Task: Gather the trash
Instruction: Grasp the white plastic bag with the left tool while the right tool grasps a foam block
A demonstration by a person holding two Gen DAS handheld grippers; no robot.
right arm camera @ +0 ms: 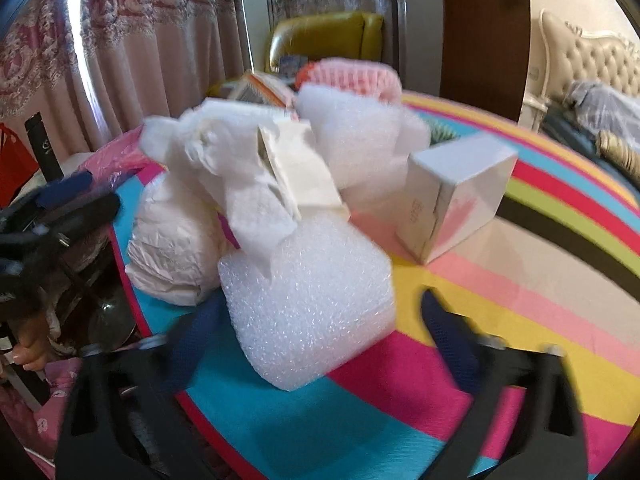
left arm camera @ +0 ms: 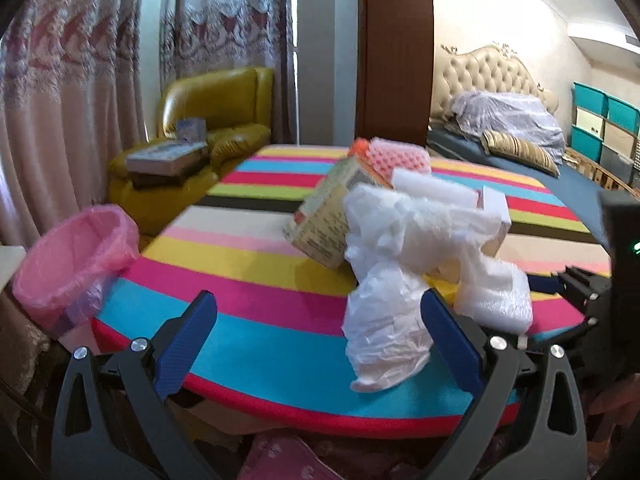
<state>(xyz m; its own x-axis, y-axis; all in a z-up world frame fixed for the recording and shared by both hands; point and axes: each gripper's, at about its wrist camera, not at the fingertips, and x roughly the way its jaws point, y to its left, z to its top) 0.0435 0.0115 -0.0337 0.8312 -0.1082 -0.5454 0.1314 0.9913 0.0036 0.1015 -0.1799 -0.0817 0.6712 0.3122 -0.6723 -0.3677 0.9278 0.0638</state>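
The striped surface (left arm camera: 248, 320) is carrying a heap of trash near its front edge, and a bin (left arm camera: 76, 256) lined with a pink bag is standing just beside its left edge. In the heap, a crumpled white bag (left arm camera: 384, 320) is lying nearest the left tool (left arm camera: 320, 344), a printed carton (left arm camera: 324, 220) is leaning behind it, and a white box (right arm camera: 456, 192) is sitting to the right. A foam block (right arm camera: 308, 304) is resting at the front, between the fingers of the right tool (right arm camera: 320, 340). Both tools are standing open; the right one's pads do not look to be pressing the foam yet, and the left one is gripping nothing, with the white bag at its right finger. Risks: the foam is light and springy, so an off-centre squeeze could pop it out and off the near edge. A paper scrap (right arm camera: 300, 172) is lying on top, so lifting the foam could topple the heap
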